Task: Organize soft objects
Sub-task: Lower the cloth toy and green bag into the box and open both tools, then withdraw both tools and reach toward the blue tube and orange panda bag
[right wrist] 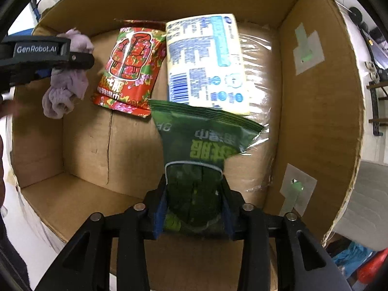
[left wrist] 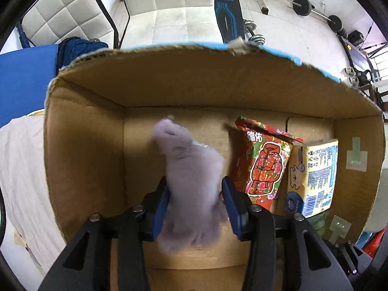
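The left gripper (left wrist: 196, 208) has its blue pads on either side of a blurred lilac plush toy (left wrist: 191, 184); whether they press it cannot be told. The toy's lower end is smeared and its shape hard to make out; it hangs inside the cardboard box (left wrist: 84, 145), near the left wall.

The right gripper (right wrist: 194, 208) stands part open around a green packet (right wrist: 198, 140), whose bottom end is hidden between the pads; whether they pinch it is unclear.

Farther in, a red floral packet (right wrist: 132, 68) and a yellow tissue pack (right wrist: 206, 60) lie side by side on the box floor, the green packet overlapping the tissue pack's near edge.
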A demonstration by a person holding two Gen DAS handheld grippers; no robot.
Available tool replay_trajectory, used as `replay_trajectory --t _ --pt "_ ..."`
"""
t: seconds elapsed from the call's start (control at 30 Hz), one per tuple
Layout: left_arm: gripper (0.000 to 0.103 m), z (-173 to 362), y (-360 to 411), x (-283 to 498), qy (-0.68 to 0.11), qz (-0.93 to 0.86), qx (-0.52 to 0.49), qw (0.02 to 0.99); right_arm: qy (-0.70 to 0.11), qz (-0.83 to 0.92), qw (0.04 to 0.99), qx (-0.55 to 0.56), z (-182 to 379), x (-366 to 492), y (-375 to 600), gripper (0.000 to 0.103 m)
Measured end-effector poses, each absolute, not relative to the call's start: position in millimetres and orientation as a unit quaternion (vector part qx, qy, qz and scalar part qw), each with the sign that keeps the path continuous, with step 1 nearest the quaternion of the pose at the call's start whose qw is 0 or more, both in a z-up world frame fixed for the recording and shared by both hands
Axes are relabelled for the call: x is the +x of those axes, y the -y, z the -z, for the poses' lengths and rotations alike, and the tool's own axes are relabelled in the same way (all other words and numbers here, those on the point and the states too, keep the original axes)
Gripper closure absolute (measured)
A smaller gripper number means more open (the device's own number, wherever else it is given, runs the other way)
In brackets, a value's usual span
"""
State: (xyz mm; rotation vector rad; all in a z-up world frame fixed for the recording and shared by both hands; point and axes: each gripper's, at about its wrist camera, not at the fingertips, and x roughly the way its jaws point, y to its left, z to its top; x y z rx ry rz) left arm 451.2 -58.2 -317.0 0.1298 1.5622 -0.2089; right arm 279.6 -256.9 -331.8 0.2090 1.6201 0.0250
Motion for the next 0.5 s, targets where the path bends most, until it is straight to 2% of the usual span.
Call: replay_trajectory --t 0.1,0.17,0.23,0.3,0.4,0.5 --pt "0.050 309.4 52.4 451.8 -0.697 0.092 0.048 0.710 -0.711 -0.008 0.695 0.105 322.9 275.7 260.3 0.022" --pt "0.042 302.6 49.9 451.0 -0.691 0.088 0.047 0.716 -0.707 -0.005 0.698 0.108 318.7 272.8 261.1 0.019" --pt "0.032 292.9 47.2 448.2 -0.682 0.084 0.050 0.725 -0.702 0.001 0.705 0.102 312.7 270.1 259.9 0.007" --pt "0.018 283.7 45.1 442.2 -0.674 0.078 0.057 0.732 -0.695 0.009 0.712 0.098 305.2 266.6 258.3 0.002" --pt "0.010 271.6 40.9 429.5 -0.665 0.073 0.062 0.740 -0.681 0.022 0.726 0.093 292.0 268.3 252.6 0.000" --pt "0.009 258.3 35.0 414.7 -0.656 0.072 0.058 0.749 -0.668 0.035 0.738 0.091 280.5 266.8 254.9 0.000"
